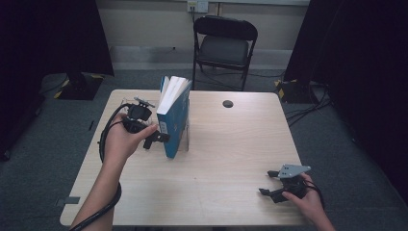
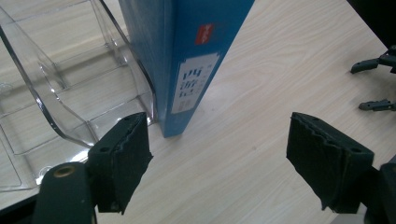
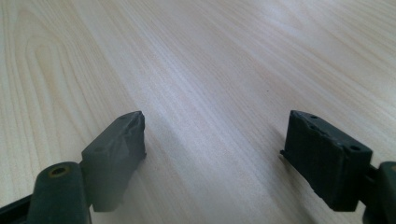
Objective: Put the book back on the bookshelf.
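My left tongs (image 2: 217,161) gape at the book (image 1: 174,115), upright in the clear stand (image 2: 70,93) mid-worktop (image 1: 231,159). It looks stiff, heavy, glossy; I'd pinch low on the spine. Right tongs (image 1: 271,183) idle, apart

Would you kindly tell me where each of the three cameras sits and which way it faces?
High view: above the person's side, looking forward and down on the table; both forearms, left gripper, right gripper.
Left gripper view: rides the left gripper, facing the blue book and clear stand; its open fingers.
Right gripper view: rides the right gripper, facing bare tabletop; open fingers.
Shared: the book, in the high and left gripper views.
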The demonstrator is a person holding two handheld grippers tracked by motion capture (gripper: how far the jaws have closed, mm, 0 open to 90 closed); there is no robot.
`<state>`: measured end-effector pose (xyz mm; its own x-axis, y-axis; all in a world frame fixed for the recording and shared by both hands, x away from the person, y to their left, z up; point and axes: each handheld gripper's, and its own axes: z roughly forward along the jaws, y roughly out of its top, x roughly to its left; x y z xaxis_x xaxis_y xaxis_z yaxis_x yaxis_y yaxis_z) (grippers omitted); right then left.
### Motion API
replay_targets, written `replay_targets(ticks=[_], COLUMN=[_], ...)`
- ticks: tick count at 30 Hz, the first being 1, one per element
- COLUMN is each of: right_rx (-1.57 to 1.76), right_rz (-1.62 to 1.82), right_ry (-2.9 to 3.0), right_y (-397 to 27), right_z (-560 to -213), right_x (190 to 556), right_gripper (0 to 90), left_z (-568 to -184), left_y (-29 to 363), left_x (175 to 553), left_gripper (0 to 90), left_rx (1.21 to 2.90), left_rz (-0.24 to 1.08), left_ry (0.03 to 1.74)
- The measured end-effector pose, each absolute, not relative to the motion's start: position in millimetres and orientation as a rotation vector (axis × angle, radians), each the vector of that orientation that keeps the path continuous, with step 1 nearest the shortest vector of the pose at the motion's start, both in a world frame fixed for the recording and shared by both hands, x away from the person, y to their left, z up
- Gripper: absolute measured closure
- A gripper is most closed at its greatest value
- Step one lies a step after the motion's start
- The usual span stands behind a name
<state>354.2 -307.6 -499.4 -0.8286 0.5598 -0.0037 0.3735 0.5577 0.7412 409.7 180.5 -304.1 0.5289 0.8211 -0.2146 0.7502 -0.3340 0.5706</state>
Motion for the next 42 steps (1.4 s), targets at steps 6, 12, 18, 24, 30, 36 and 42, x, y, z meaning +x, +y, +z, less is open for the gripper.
replay_targets(ticks=[6, 12, 18, 24, 30, 36, 42], right_rx=[0.777, 0.776, 0.774, 0.773, 0.773, 0.773, 0.773], right_rz=[1.132, 1.131, 1.131, 1.131, 1.131, 1.132, 1.131], right_ry=[2.556, 2.557, 2.559, 2.559, 2.560, 2.560, 2.560], right_y=[-308, -308, -308, -308, -308, -308, -308], right_z=[-499, -499, -499, -499, -499, -499, -499], right_x=[354, 354, 354, 354, 354, 354, 354], right_gripper=[19.7, 19.7, 19.7, 19.7, 19.7, 19.7, 19.7], left_z=[-313, -322, -331, -338, -349, -355, -361], left_y=[183, 183, 184, 187, 188, 191, 190], left_x=[406, 404, 402, 399, 396, 394, 395], left_gripper=[20.9, 20.6, 20.7, 20.9, 20.5, 20.9, 20.5], left_rx=[2.126, 2.129, 2.137, 2.124, 2.130, 2.125, 2.144], left_rz=[0.126, 0.112, 0.090, 0.080, 0.055, 0.047, 0.032], left_ry=[1.274, 1.266, 1.262, 1.253, 1.254, 1.257, 1.257])
